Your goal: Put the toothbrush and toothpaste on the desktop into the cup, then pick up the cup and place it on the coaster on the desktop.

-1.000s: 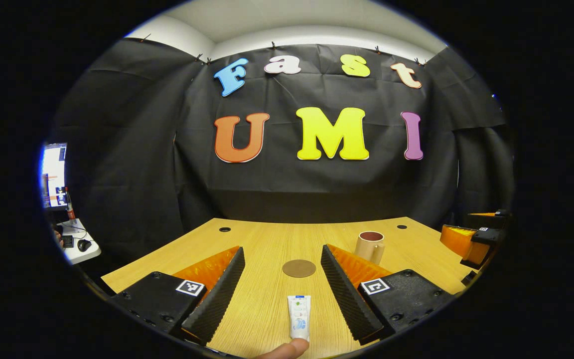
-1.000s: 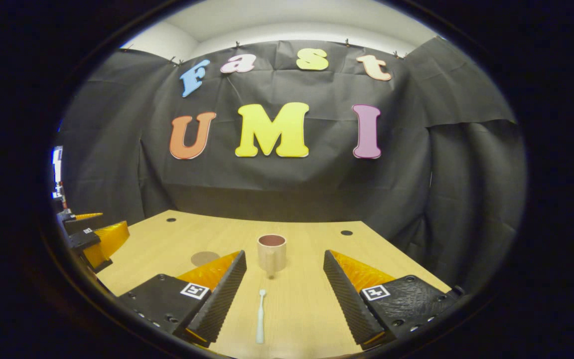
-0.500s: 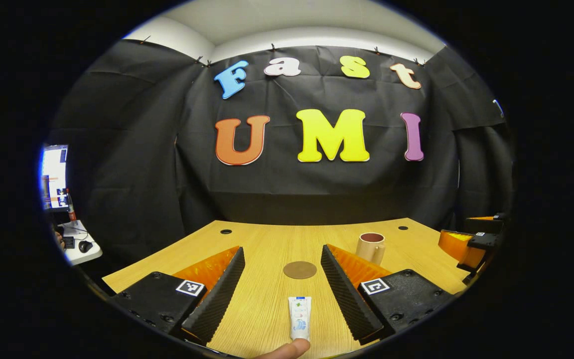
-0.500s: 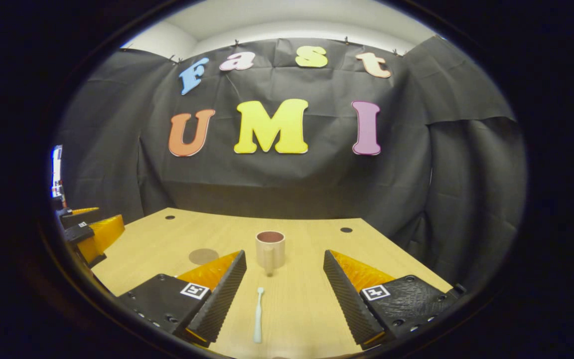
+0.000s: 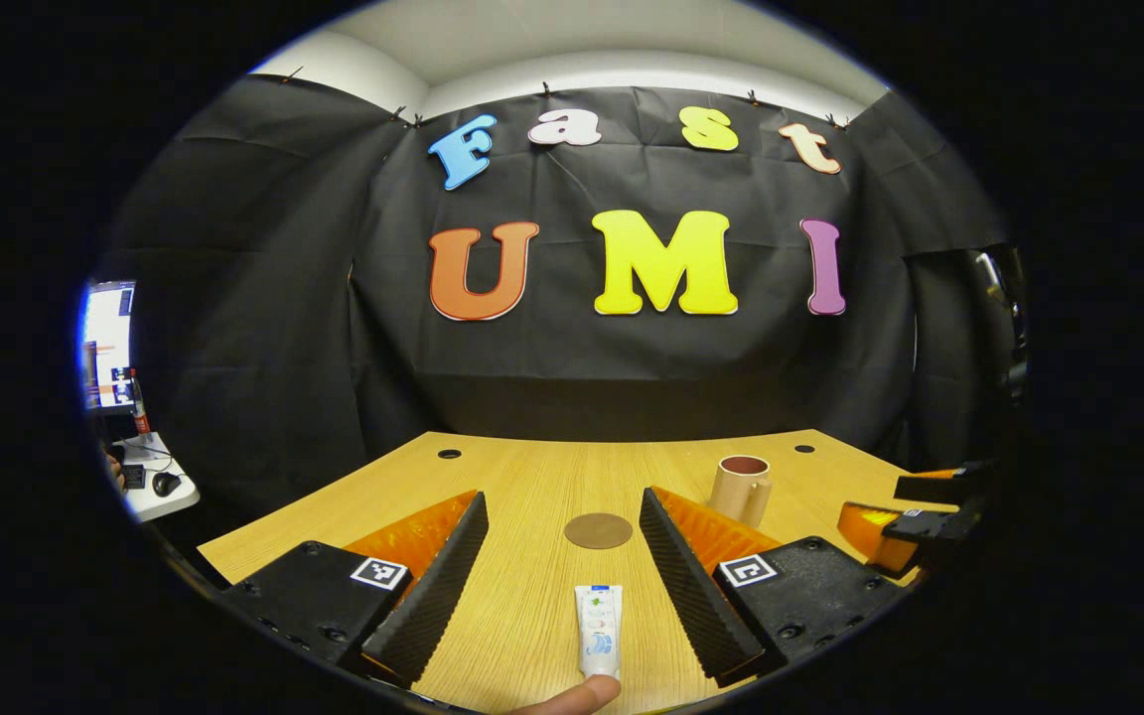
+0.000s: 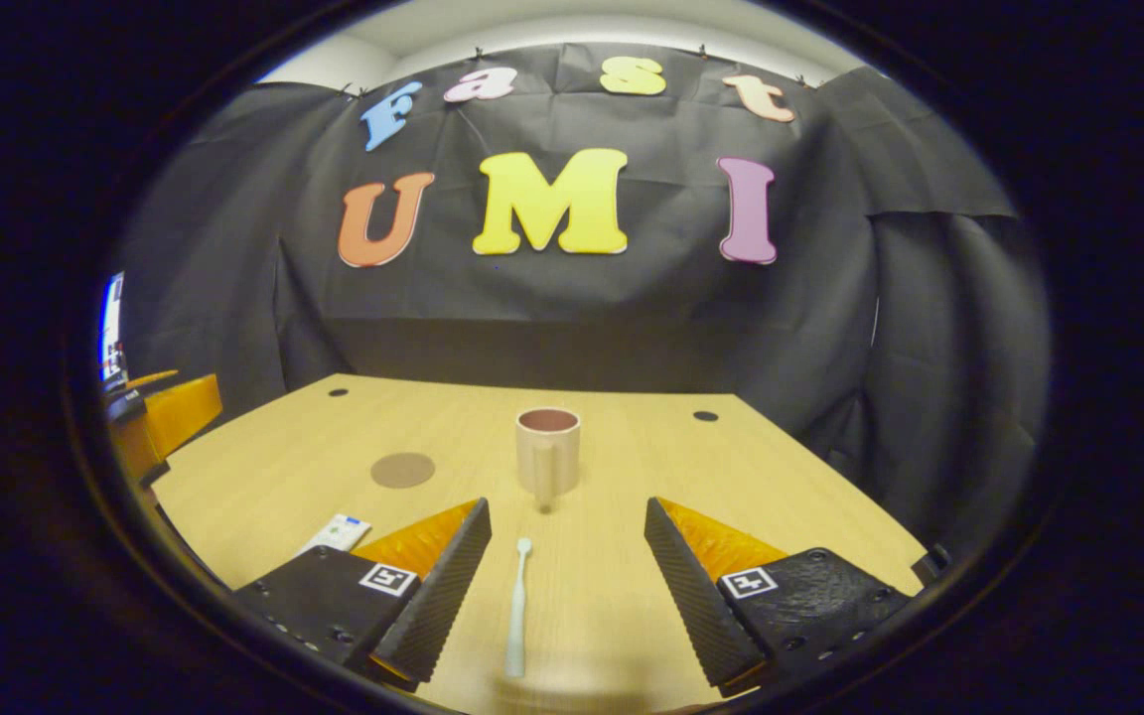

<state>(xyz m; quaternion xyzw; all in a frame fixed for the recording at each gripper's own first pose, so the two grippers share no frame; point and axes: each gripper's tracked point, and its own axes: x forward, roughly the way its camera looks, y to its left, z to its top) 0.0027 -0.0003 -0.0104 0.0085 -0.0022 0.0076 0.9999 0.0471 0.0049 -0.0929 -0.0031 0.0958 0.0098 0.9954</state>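
A white toothpaste tube lies flat on the wooden desk, low between the fingers of my open left gripper. Beyond it lie the round brown coaster and, to the right, the beige cup, upright. My right gripper shows at the far right. In the right gripper view, a pale toothbrush lies lengthwise between the fingers of my open right gripper, its head toward the cup. The coaster and toothpaste lie to the left, with the left gripper at the edge.
A person's fingertip shows at the bottom of the left gripper view, just below the tube. A side table with a monitor and a mouse stands off the desk's left. Cable holes sit near the desk's back edge.
The right gripper's view has tipped downward, so the desk shows more from above and the toothpaste has come into it. In the left gripper view the right gripper has dropped lower. Nothing was grasped.
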